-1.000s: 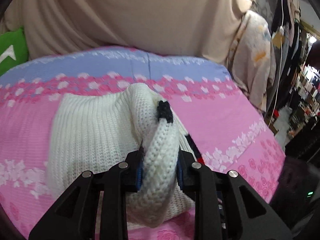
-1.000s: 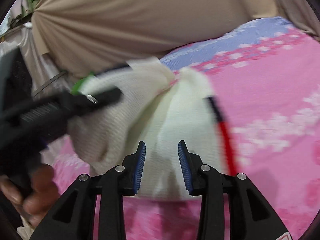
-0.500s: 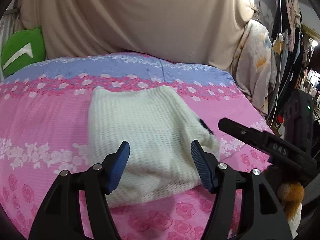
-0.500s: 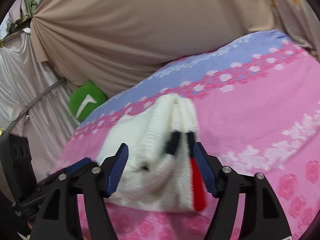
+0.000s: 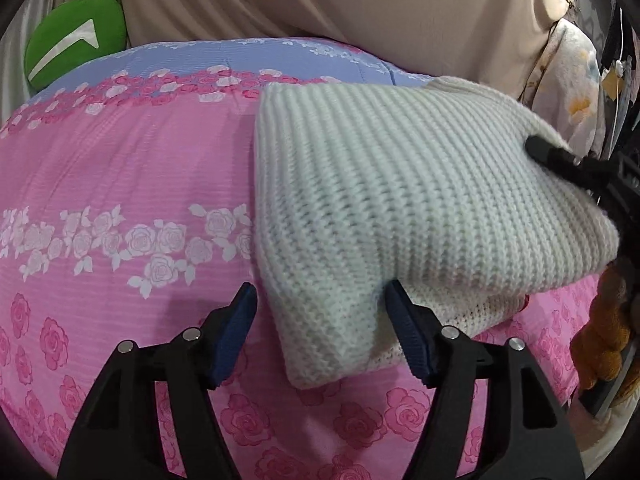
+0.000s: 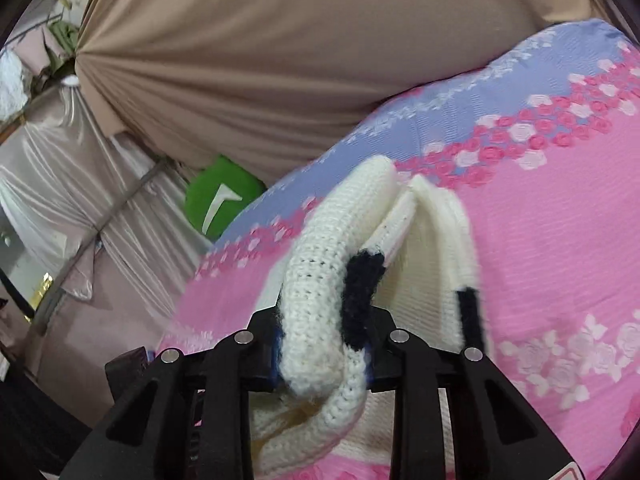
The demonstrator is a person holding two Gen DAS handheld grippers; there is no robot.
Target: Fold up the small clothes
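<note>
Sweater on bedspread: right gripper, jaws just closing, clamps its cuff; left gripper spread wide around a corner, not gripping

The pink, rose-printed bedspread lies bare across the whole left half of the left wrist view, an open stretch reaching up to its blue band at the upper middle. The folded white knitted sweater fills the right half, its near corner sitting between the spread jaws of the left gripper. A round green cushion blocks the upper left corner, and a beige draped curtain closes the top. At the right edge the black right gripper, clamped on a thick roll of the sweater, stands in the way. In the right wrist view, the bedspread is bare at right.
</note>
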